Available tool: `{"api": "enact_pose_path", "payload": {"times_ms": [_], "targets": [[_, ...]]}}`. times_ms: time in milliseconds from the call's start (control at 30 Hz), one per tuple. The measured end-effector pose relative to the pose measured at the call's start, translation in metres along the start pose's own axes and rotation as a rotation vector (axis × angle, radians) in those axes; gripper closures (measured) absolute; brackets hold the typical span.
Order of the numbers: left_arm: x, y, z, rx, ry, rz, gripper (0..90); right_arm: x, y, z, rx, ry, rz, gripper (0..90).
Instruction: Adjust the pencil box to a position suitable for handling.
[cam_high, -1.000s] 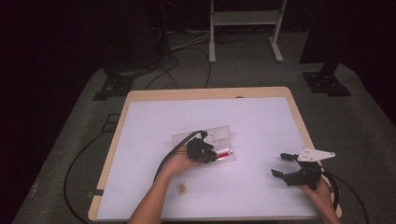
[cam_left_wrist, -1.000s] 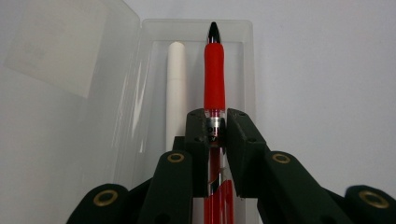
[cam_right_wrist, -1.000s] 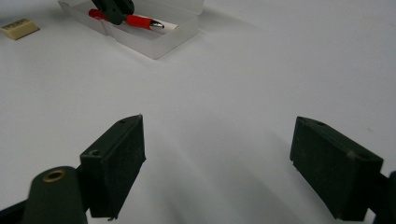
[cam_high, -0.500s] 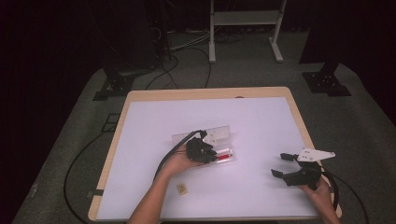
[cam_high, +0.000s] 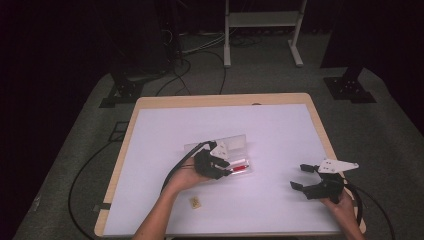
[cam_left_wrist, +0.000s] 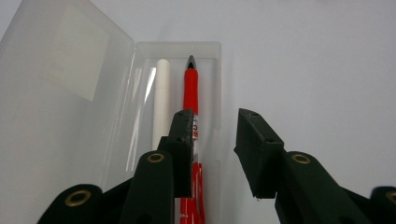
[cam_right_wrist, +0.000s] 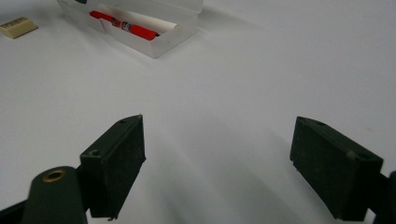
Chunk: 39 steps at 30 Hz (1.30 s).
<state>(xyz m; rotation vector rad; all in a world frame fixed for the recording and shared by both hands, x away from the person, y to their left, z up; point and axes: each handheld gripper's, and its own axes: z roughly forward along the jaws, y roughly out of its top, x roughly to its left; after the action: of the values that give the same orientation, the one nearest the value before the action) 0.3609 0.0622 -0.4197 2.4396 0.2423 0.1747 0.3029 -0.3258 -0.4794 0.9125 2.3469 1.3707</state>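
My left claw (cam_left_wrist: 212, 140) has just been opening above the red pen (cam_left_wrist: 190, 93), which lies beside a white stick (cam_left_wrist: 162, 100) in the open clear case (cam_high: 240, 146) mid-desk, nothing pinched. I judge the pen is being left there, while my right claw (cam_right_wrist: 217, 163) waits spread near the desk's (cam_high: 280, 125) right edge.

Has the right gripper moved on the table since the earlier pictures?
No. In the high view the right gripper sits at the same spot near the table's right edge, just as far from the clear case.
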Motion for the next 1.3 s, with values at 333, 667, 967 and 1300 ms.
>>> {"api": "enact_pose_path", "payload": {"times_ms": [333,667,967,1300], "targets": [[-0.012,-0.007,-0.010,-0.024,-0.003,-0.010,60.4,0.000,0.000,0.000,0.001,-0.002,0.003,16.9],[-0.023,-0.017,-0.021,-0.030,0.013,-0.020,53.9,0.000,0.000,0.000,0.001,-0.001,0.005,16.9],[-0.029,-0.027,-0.028,-0.021,0.015,-0.027,51.0,0.000,0.000,0.000,0.001,-0.002,0.005,16.9],[-0.035,-0.042,-0.036,-0.014,0.029,-0.054,48.6,0.000,0.000,0.000,0.001,-0.004,0.005,16.9]]}}
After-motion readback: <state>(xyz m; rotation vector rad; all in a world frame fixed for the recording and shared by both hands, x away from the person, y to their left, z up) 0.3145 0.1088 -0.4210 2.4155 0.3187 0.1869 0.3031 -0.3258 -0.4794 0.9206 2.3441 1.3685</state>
